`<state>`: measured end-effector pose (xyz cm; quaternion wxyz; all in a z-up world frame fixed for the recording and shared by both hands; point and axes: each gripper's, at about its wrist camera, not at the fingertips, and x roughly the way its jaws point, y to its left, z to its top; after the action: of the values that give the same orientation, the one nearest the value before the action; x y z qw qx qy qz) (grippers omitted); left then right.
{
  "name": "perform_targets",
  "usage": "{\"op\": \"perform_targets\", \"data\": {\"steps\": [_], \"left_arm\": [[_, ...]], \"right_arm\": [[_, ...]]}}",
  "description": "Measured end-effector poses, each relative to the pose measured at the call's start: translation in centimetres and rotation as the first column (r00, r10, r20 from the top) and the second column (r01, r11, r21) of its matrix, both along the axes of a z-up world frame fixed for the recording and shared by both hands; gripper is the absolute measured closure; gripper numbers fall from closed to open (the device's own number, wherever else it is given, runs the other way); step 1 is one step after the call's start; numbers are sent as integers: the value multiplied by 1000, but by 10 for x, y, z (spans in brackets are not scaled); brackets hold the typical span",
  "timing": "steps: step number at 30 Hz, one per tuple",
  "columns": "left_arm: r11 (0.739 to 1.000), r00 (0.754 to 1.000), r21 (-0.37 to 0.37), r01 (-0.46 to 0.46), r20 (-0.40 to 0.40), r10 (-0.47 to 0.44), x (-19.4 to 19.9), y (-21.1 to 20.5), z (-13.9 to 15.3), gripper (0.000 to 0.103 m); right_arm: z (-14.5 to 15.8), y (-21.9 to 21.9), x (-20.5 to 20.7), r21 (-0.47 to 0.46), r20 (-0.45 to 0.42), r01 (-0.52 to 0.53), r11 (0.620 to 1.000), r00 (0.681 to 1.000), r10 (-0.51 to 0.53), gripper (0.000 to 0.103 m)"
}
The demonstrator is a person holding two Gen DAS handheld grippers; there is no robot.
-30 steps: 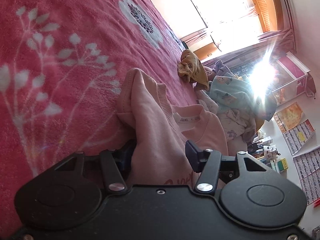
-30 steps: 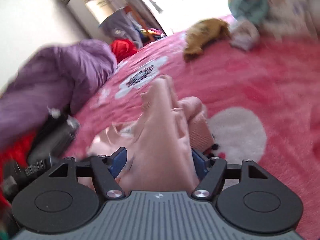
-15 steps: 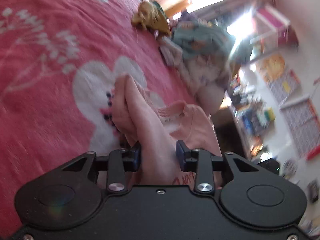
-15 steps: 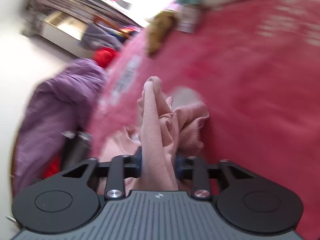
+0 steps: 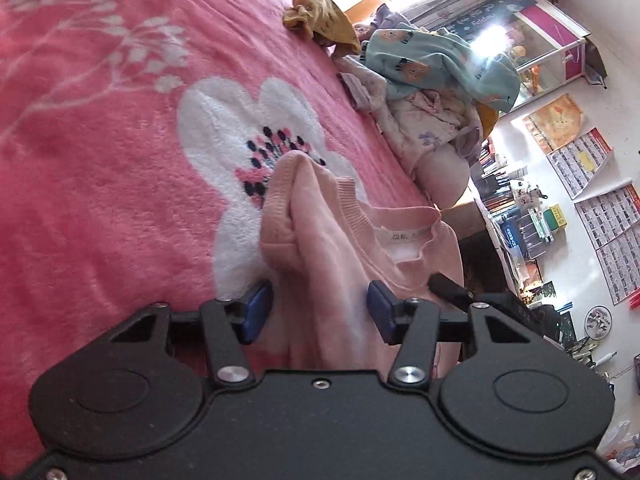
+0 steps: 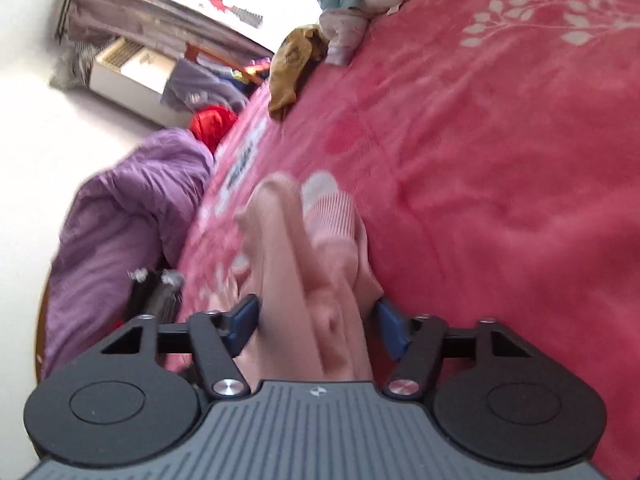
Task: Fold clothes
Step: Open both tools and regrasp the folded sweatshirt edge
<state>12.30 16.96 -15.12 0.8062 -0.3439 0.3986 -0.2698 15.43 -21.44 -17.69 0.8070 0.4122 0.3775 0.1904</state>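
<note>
Since half a second ago, left gripper (image 5: 318,312) and right gripper (image 6: 318,326) jaws parted, releasing pink sweatshirt (image 5: 320,248); garment bunched between them on near red blanket (image 5: 100,160); fold step laid down.

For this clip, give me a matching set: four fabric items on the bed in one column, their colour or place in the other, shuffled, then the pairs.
Things:
1. knit sweatshirt with ribbed collar
2. crumpled garment at the far edge of the bed
3. bear-print top on the clothes pile
4. puffy quilted jacket

Descriptions:
A. purple, beside the fleece blanket
B. pale pink, between the pads of both claws
C. mustard yellow
D. light blue

Pairs: 1-B, 2-C, 3-D, 4-A
</note>
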Motion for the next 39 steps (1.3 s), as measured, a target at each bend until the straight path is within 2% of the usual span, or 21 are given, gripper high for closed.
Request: {"op": "perform_targets", "data": {"steps": [1, 4, 6, 10, 12, 15, 16, 17, 18, 19, 20, 21, 22, 23, 25, 27, 32, 34, 35, 36, 39], "left_arm": [[1000, 1000, -5, 3, 15, -3, 1, -2, 3, 72], [1000, 998, -21, 14, 59, -13, 4, -10, 11, 83], [999, 996, -31, 22, 89, -19, 5, -15, 16, 84], [997, 995, -74, 11, 102, -4, 5, -12, 30, 84], [995, 995, -101, -1, 96, 11, 5, -7, 39, 84], [990, 996, -143, -20, 86, 33, 3, 0, 51, 84], [991, 994, -129, -27, 97, 40, 4, 0, 53, 83], [995, 992, -96, -35, 120, 47, 5, 0, 54, 82], [997, 991, -74, -36, 129, 46, 5, -1, 52, 73], [998, 991, -61, -32, 128, 40, 4, -3, 48, 49], [998, 991, -48, -28, 126, 34, 3, -4, 44, 47], [999, 992, -34, -24, 125, 28, 2, -5, 40, 51], [1000, 992, -21, -20, 123, 22, 1, -6, 37, 53], [1000, 993, -7, -16, 121, 16, 0, -7, 33, 53], [1000, 993, 20, -7, 117, 5, -3, -9, 25, 53], [999, 994, 46, 2, 113, -7, -5, -12, 17, 52], [993, 994, 113, 24, 101, -35, -10, -17, -3, 56], [989, 994, 144, 34, 102, -49, -12, -20, -7, 77], [989, 993, 143, 37, 110, -53, -14, -21, -2, 84], [993, 995, 117, 24, 97, -35, -17, -19, 4, 87], [998, 999, 33, -53, -10, 54, -25, -11, 9, 87]], "right_arm": [[-1, 2, 5, -1, 0, -4, 1000, 1000, 4, 46], [3, 5, 7, 7, 22, -22, 1000, 1000, 21, 61], [10, 3, 7, 40, 50, -36, 999, 998, 34, 68], [43, 5, 16, 3, 132, -58, 998, 990, 57, 69], [52, 2, 24, 50, 99, -48, 998, 994, 43, 71], [62, -7, 23, 203, -3, -39, 978, 999, 40, 71], [67, -9, 18, 200, -2, -47, 979, 999, 48, 71], [69, -9, 16, 137, 18, -43, 990, 999, 41, 71], [69, -10, 15, 68, 32, -35, 997, 999, 32, 67], [58, -11, 19, -40, 3, -11, 999, 1000, 11, 60], [46, -12, 24, -147, -23, 9, 989, 1000, -13, 46], [34, -14, 28, -235, -49, 25, 972, 998, -38, 46], [22, -23, 28, -195, -88, 33, 980, 995, -51, 47], [20, -31, 20, -131, -69, 57, 990, 995, -66, 47], [31, -38, 4, -136, -31, 69, 988, 997, -73, 45], [31, -41, -10, -97, -29, 65, 993, 997, -68, 38], [15, -22, -37, -85, -36, 23, 996, 999, -26, 37], [11, -14, -43, -62, -23, 20, 998, 1000, -21, 45], [11, -11, -44, -44, -21, 18, 999, 1000, -18, 69], [11, -9, -46, -25, -19, 15, 1000, 1000, -15, 81], [22, -17, -52, 44, -2, 50, 998, 999, -50, 85]]}}
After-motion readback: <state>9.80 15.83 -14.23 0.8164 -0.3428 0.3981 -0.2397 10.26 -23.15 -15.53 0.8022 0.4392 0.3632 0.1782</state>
